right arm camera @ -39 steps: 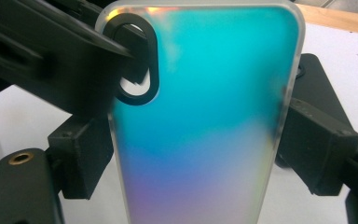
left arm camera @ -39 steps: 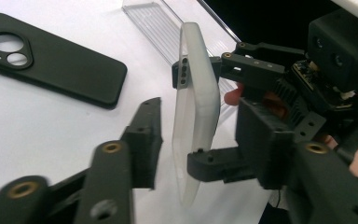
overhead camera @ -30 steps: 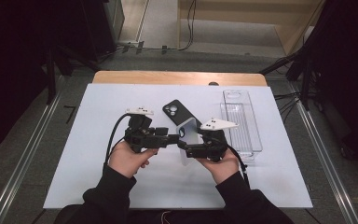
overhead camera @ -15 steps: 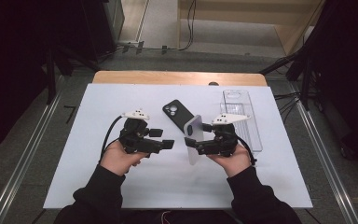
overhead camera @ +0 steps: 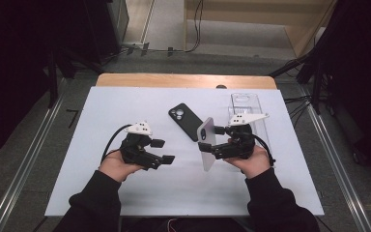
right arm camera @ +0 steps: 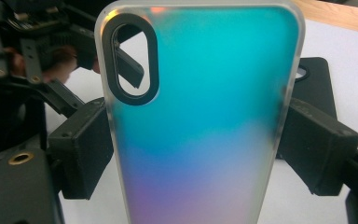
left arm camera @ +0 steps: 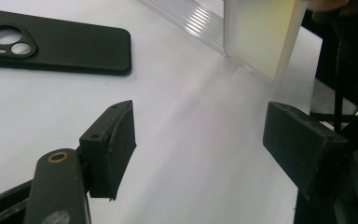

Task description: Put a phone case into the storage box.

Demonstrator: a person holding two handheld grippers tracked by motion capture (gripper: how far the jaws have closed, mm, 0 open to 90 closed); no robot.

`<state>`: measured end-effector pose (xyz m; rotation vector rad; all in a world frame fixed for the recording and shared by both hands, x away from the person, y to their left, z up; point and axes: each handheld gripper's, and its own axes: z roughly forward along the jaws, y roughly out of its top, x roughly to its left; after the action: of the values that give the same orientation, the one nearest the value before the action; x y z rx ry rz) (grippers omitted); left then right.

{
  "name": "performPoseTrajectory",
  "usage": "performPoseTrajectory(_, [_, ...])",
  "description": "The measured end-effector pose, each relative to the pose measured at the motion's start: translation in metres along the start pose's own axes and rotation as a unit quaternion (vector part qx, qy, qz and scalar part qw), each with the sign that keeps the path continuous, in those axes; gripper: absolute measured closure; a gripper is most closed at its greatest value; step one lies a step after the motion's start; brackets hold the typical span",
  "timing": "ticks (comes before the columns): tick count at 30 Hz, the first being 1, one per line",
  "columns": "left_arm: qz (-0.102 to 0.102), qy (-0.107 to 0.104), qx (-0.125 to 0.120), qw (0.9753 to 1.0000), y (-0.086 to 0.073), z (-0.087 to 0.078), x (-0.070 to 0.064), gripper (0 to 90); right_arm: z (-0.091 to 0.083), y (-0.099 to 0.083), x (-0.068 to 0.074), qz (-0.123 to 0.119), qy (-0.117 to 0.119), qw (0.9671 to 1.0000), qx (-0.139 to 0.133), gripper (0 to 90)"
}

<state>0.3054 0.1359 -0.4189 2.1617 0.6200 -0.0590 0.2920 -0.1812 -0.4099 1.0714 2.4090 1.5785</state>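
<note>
Clamping iridescent phone case (right arm camera: 200, 121), right hand-held gripper (overhead camera: 207, 146); left hand-held gripper (overhead camera: 163, 151) agape.

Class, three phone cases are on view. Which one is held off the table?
The iridescent case, clamped upright in the right gripper. The black case and clear case lie flat.

I'm in a lab-like recording room: my white table (overhead camera: 125, 193) with a wooden far edge sits between metal floor rails (overhead camera: 24, 159), black cables (overhead camera: 193, 46) trailing over grey floor.
</note>
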Motion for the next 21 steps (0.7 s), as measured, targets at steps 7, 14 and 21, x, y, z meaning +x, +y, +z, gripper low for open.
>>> performPoseTrajectory(7, [0.008,-0.008,-0.006,0.9999,-0.014,0.001,0.004,26.2,-0.008,0.002,-0.005,-0.001,0.013,0.9999,0.004,14.7])
performPoseTrajectory(14, [0.017,-0.006,-0.004,0.9998,-0.029,0.001,0.006,26.2,-0.016,0.005,-0.008,-0.005,0.018,0.9998,0.008,14.7])
performPoseTrajectory(21, [0.01,-0.002,-0.003,0.9999,-0.037,-0.001,0.007,26.2,-0.024,0.007,-0.013,0.005,0.018,0.9998,0.005,14.7])
